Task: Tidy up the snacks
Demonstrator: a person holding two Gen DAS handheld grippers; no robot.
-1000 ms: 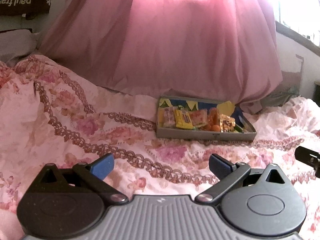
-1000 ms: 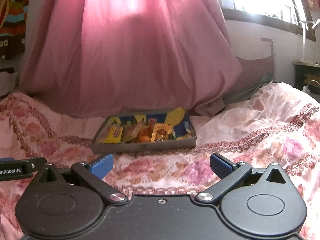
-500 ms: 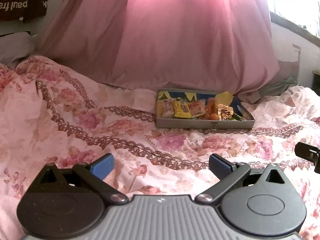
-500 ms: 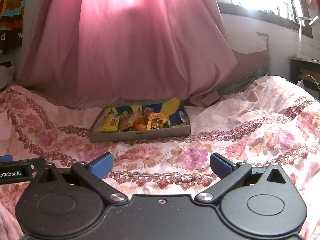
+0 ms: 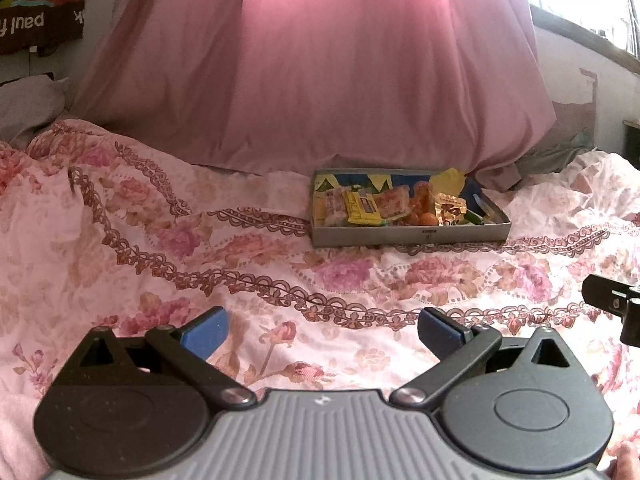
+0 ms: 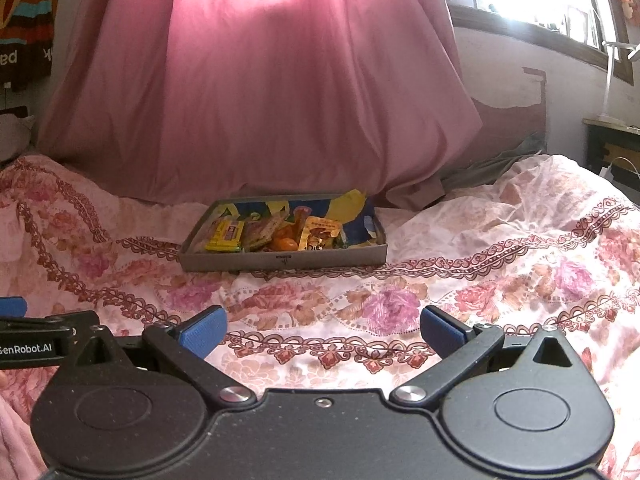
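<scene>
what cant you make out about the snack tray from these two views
- Snack tray floor: hidden in both views by its near wall.
- Packets: print on the yellow packet and gold packet is too small to read.
- Items behind the oranges: covered by the pile.

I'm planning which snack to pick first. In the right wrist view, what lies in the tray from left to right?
Yellow packet → orange fruit → gold pouch, all inside the grey tray. The packets between the yellow one and the fruit overlap too much to order.
</scene>
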